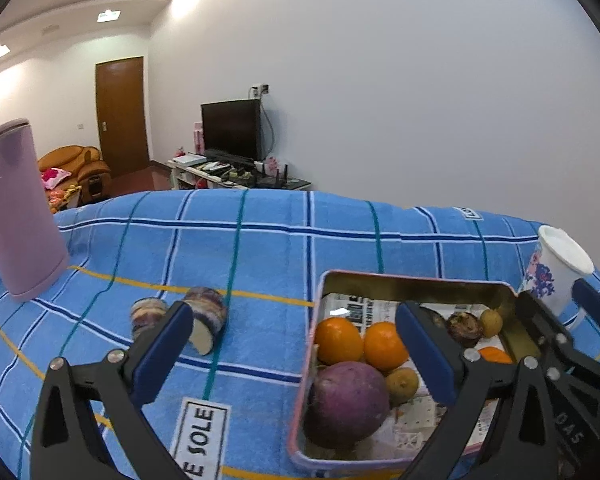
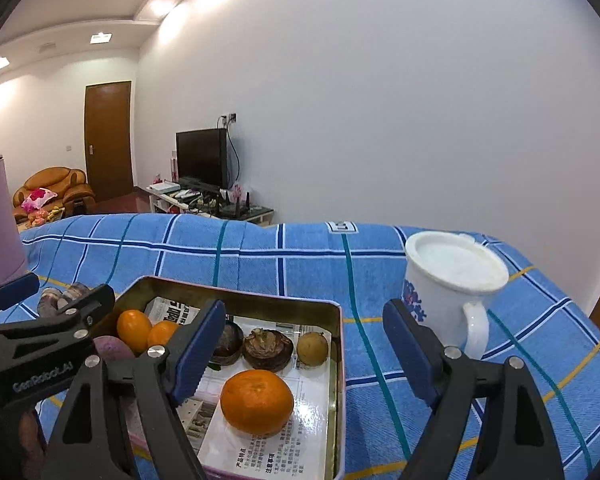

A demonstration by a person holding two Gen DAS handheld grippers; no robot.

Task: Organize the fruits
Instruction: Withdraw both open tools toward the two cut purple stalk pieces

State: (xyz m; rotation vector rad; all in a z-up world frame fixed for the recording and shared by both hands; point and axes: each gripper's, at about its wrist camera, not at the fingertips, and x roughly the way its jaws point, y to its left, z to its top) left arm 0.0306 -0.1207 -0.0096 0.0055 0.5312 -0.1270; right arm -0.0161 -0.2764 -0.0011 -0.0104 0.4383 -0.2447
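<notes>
A metal tray [image 1: 404,282] [image 2: 236,294] lined with newspaper sits on the blue checked cloth. It holds oranges [image 1: 338,340] [image 2: 257,402], a purple round fruit [image 1: 346,402], small yellow-brown fruits [image 1: 402,384] [image 2: 311,348] and dark brown ones [image 2: 267,348]. Two cut taro-like pieces [image 1: 206,318] lie on the cloth left of the tray. My left gripper [image 1: 296,354] is open and empty above the tray's left edge. My right gripper [image 2: 304,354] is open and empty above the tray's right edge.
A purple cylinder [image 1: 16,208] stands at the far left. A white mug with blue flowers [image 2: 452,284] [image 1: 556,270] stands right of the tray. The cloth's far edge runs behind them; a room with a TV and sofa lies beyond.
</notes>
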